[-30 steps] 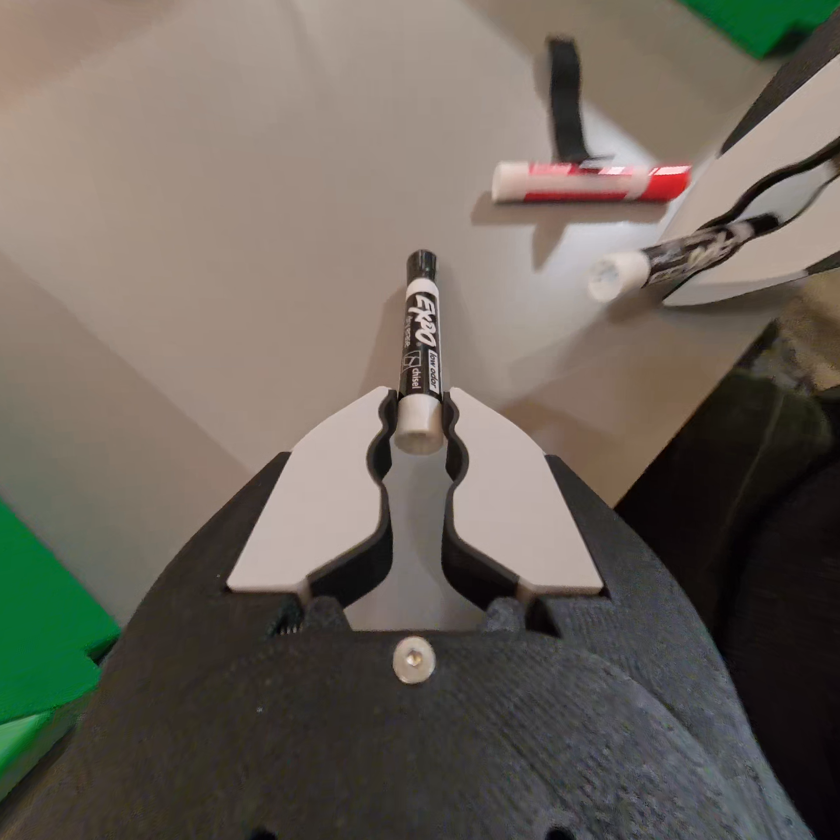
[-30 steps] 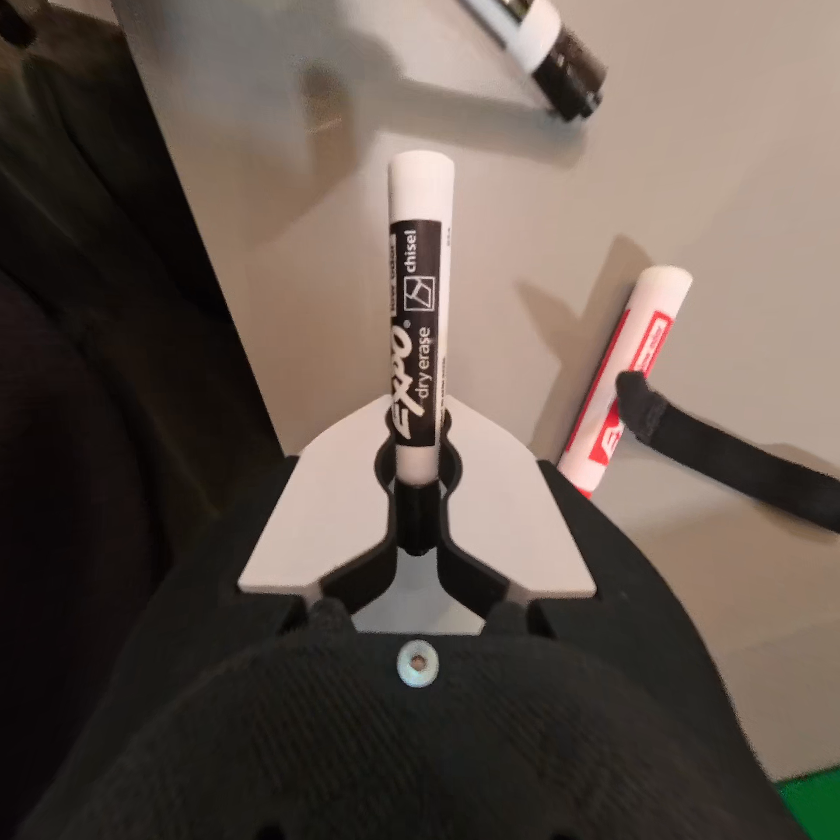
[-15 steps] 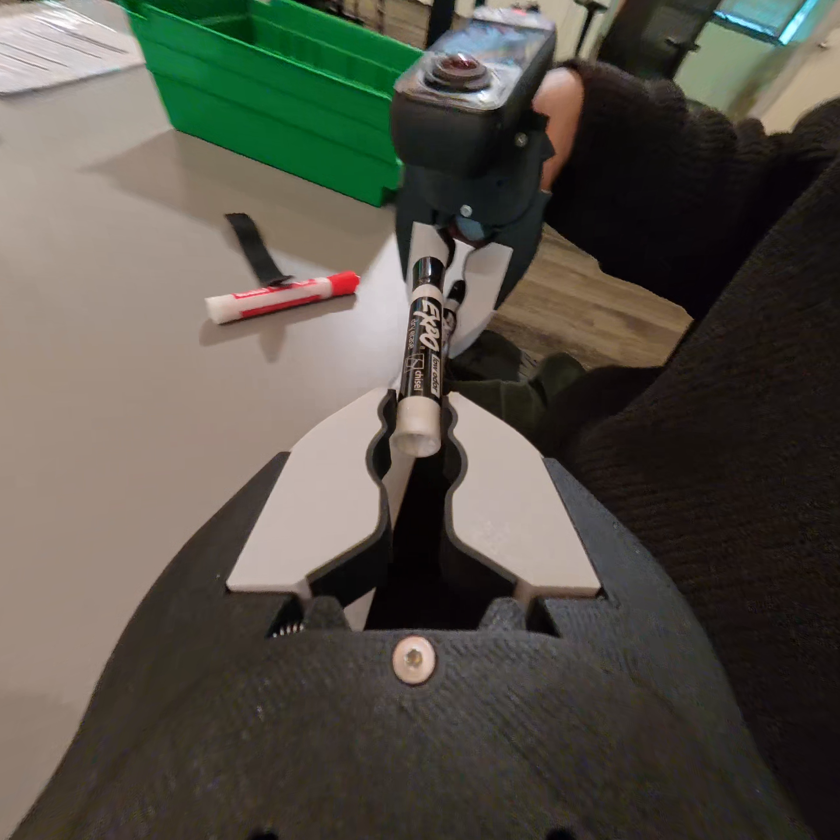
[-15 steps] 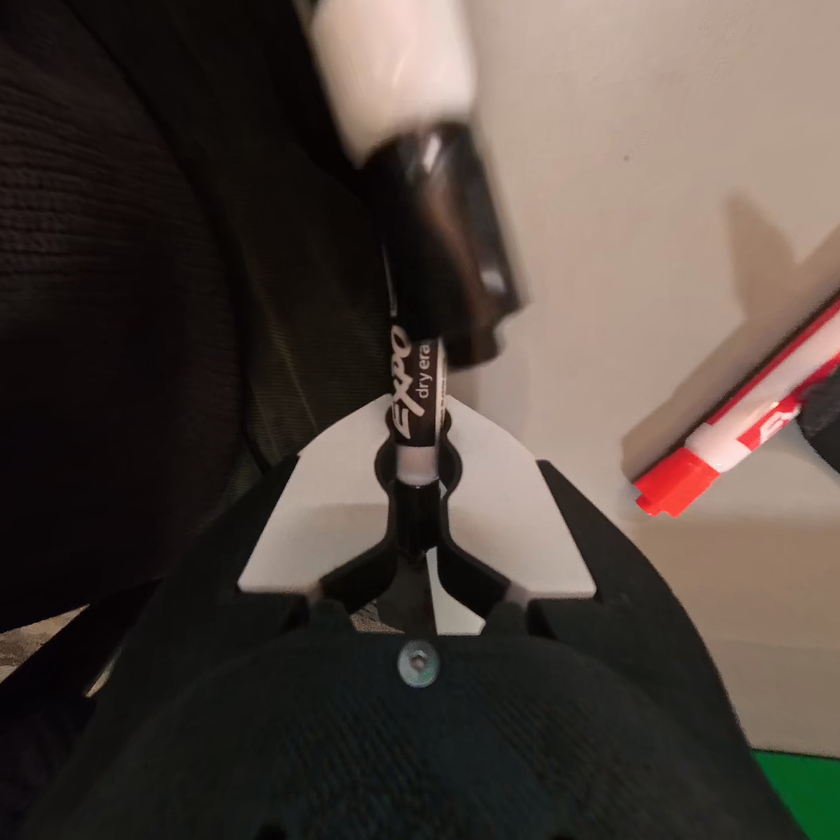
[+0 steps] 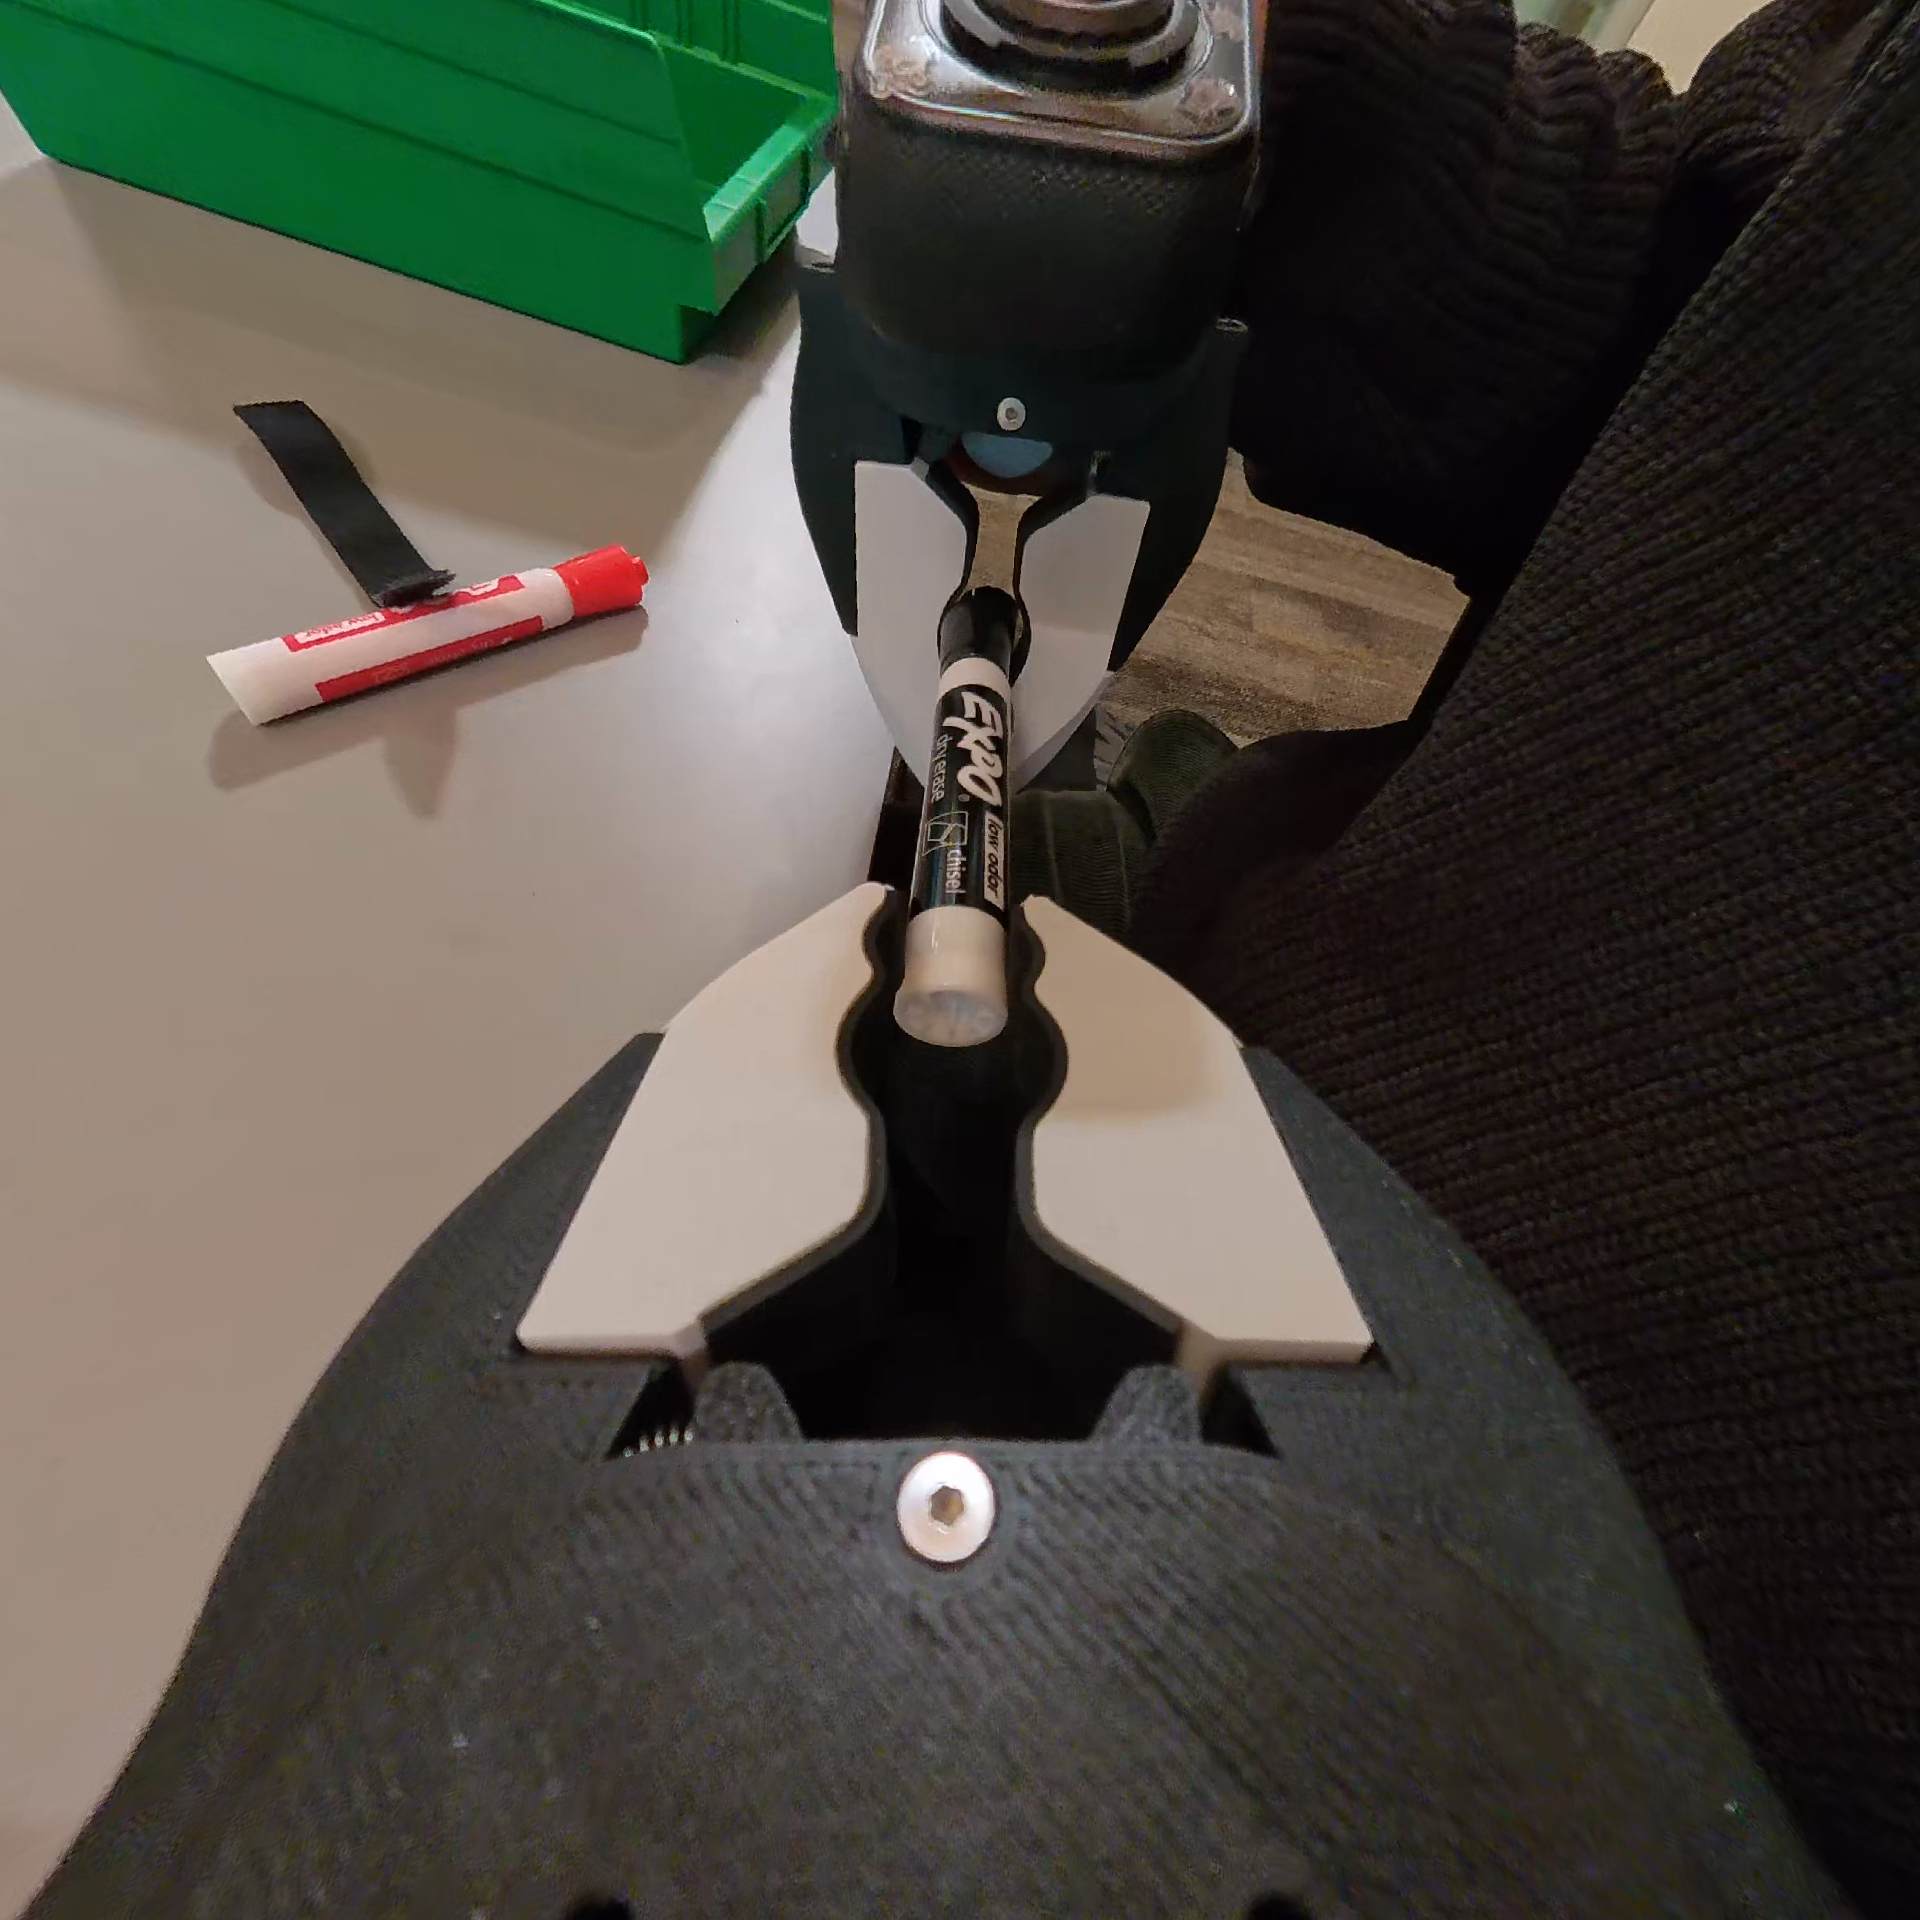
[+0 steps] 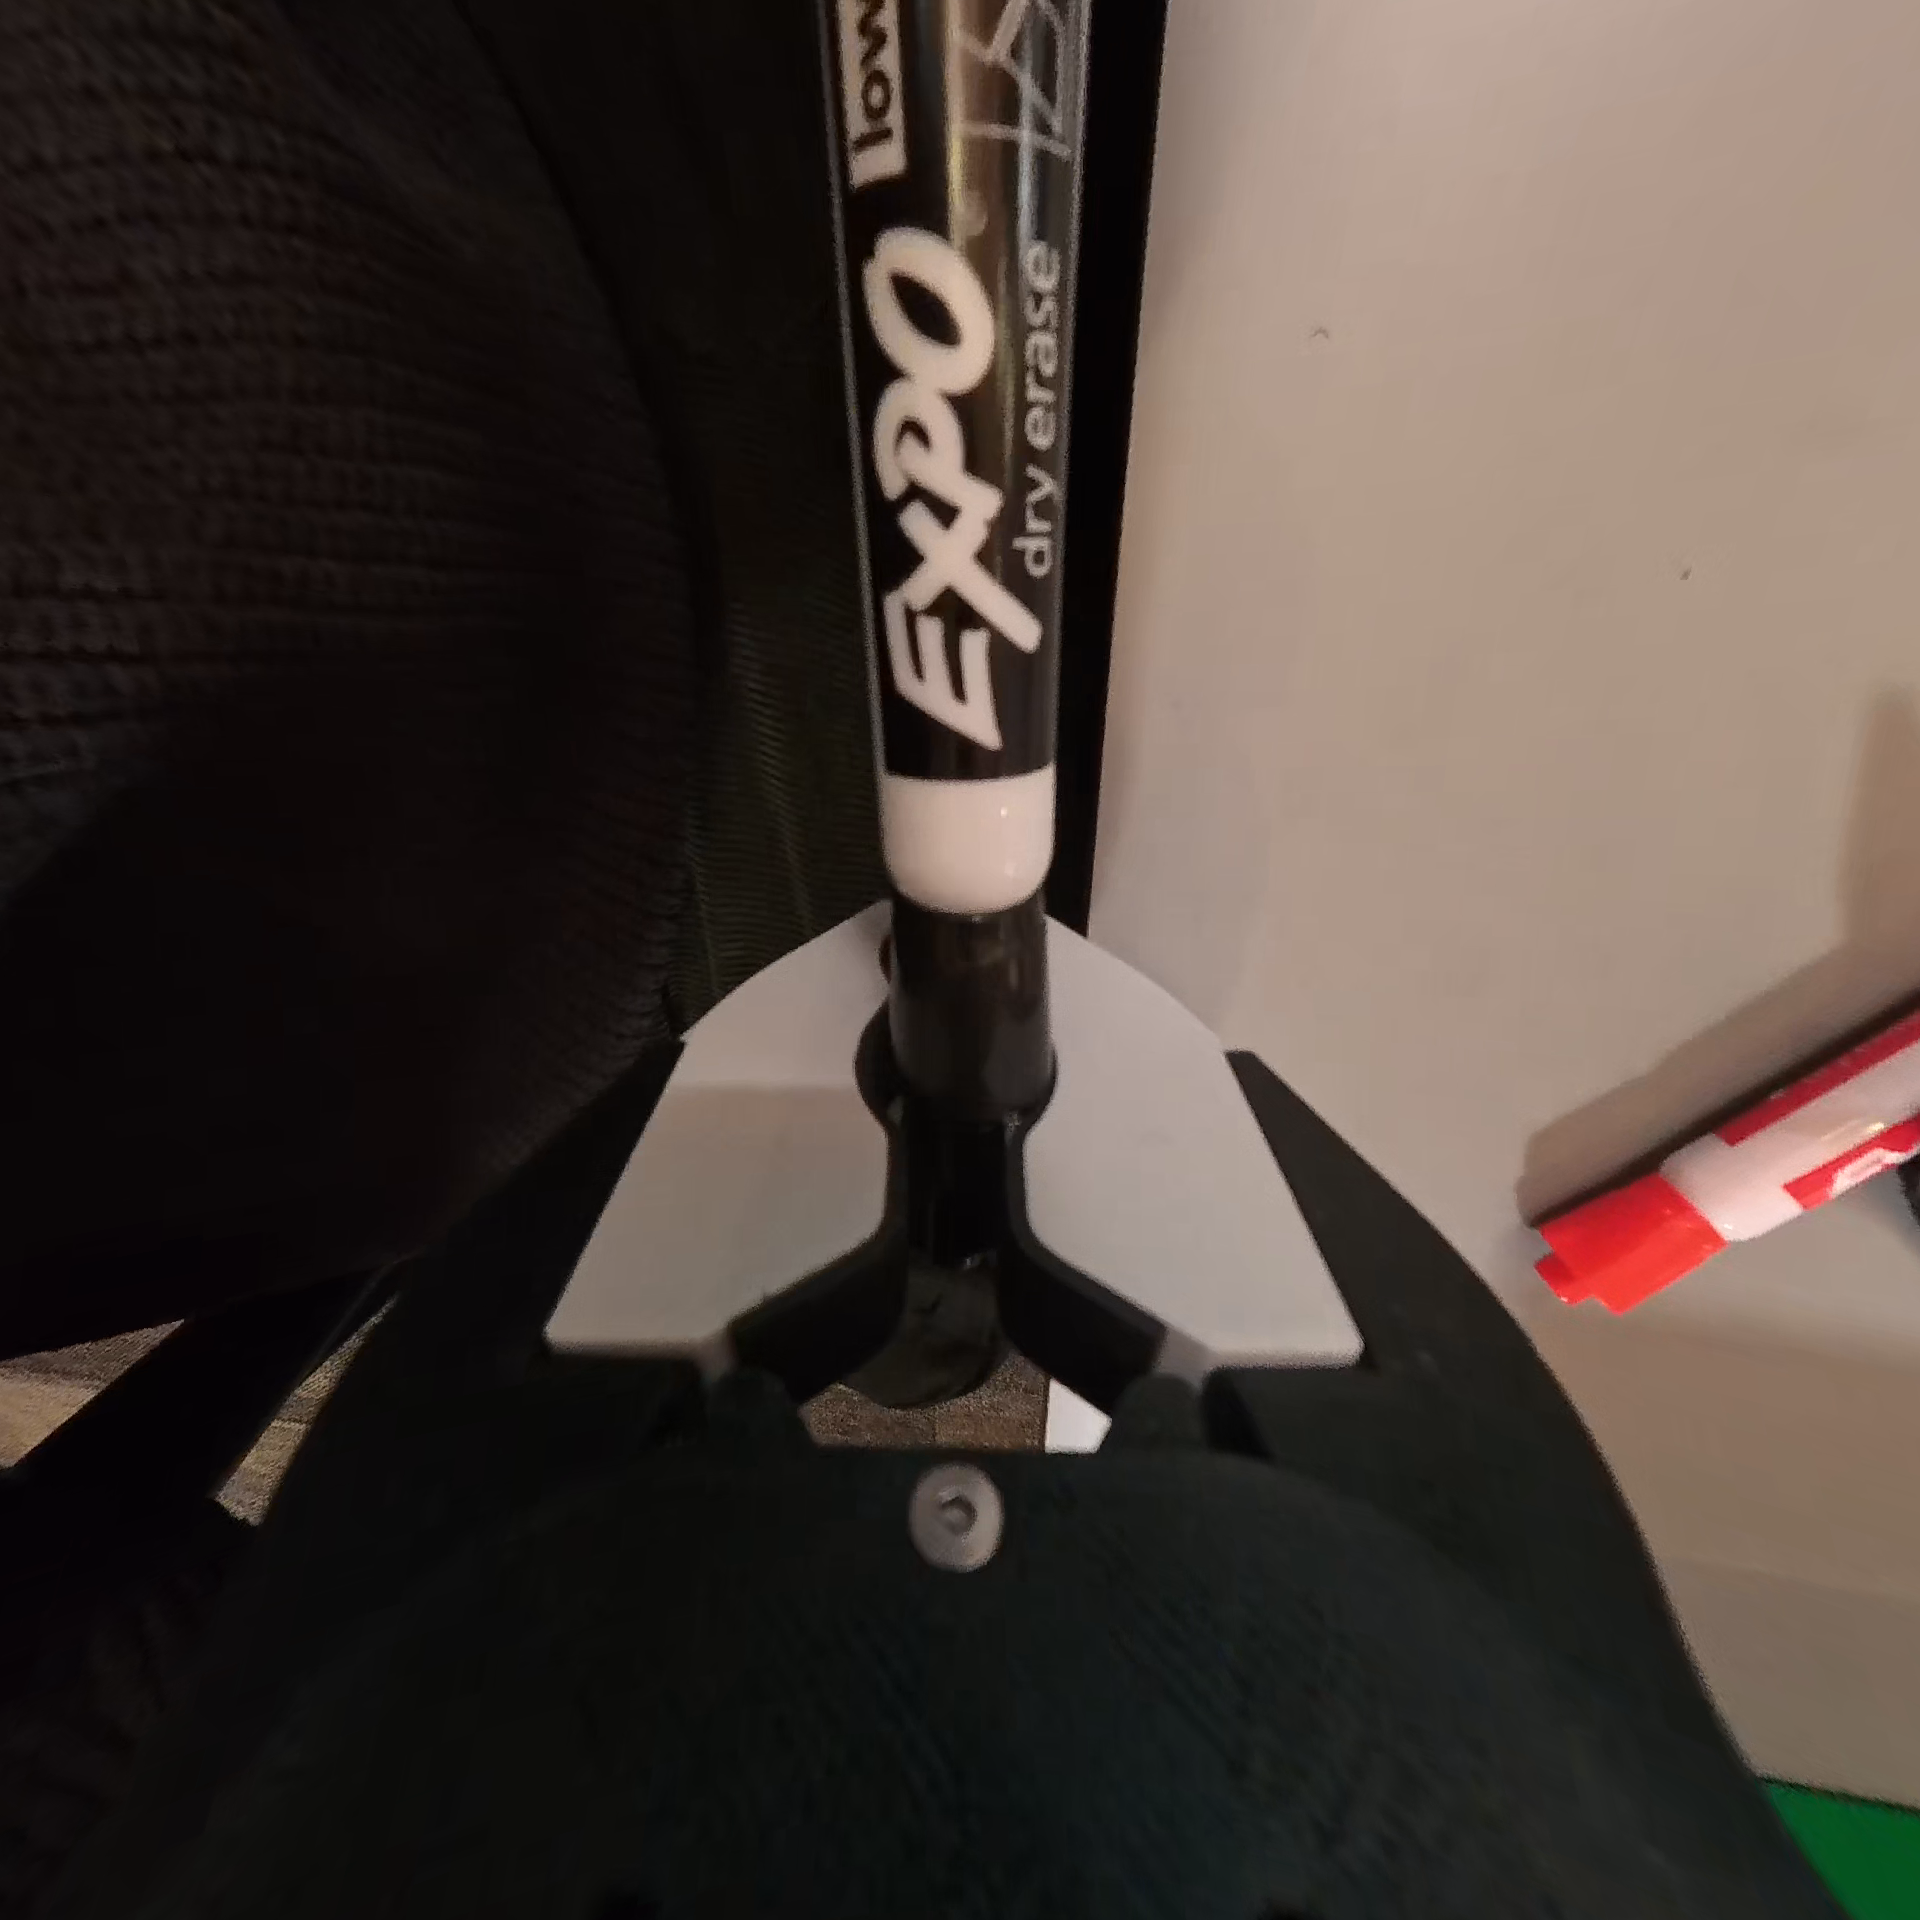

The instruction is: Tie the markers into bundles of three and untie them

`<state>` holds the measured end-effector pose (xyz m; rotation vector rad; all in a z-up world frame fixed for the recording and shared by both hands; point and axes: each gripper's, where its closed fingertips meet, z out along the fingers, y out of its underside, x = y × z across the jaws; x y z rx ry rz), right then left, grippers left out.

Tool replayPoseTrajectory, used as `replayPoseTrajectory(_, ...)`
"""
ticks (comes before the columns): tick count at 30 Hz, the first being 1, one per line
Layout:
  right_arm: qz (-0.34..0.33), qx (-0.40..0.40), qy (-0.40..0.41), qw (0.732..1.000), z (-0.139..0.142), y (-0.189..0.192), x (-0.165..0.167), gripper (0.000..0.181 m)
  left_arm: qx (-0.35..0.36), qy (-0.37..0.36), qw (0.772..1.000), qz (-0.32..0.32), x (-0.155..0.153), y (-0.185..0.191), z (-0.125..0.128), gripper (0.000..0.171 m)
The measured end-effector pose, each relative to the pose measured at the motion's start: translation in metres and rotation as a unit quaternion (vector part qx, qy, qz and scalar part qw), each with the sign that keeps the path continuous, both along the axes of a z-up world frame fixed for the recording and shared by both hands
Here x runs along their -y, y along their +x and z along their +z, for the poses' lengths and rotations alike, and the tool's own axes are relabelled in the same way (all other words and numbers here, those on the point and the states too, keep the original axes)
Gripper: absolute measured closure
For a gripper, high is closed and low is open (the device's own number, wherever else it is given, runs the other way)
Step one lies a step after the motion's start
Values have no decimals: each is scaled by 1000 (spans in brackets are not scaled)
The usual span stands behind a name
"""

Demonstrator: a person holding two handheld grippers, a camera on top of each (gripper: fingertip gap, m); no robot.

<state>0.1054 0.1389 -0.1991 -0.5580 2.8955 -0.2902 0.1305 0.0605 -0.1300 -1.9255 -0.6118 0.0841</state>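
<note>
My left tongs point(image 5: 951, 971) clamp the marker point(image 5: 961, 800) by its white end; my right tongs point(image 6: 966, 1023) clamp its black cap, off the worktop point(image 5: 364, 935) edge. A skewed pull could bend it or slip it free to the floor.

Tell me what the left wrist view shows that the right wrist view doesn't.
Only the left wrist view shows the green bin, the black strap, the right gripper from the front and the left gripper. Only the right wrist view shows the black cap seated between the right gripper's fingers. Both show the black marker, red marker and table.
</note>
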Motion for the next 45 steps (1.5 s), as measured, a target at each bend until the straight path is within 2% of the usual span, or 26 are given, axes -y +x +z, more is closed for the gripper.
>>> replayPoseTrajectory(13, 10, 17, -17, 1000, 1, 9, 7, 166, 13, 4, 1000, -21, -2, 6, -3, 152)
replayPoseTrajectory(27, 4, 12, -39, 999, 4, 11, 21, 166, 0, -19, 1000, -1, -19, 0, -14, 151)
replayPoseTrajectory(31, 2, 3, -36, 999, 2, 8, 19, 166, -14, -49, 998, 23, -10, -6, -21, 149)
replayPoseTrajectory(37, -9, -3, -42, 999, 4, 0, 19, 166, -5, 2, 1000, 22, -5, -5, -8, 142)
replayPoseTrajectory(45, -16, -7, -44, 999, 2, -5, 19, 166, -23, -8, 999, 22, -10, -5, -8, 143)
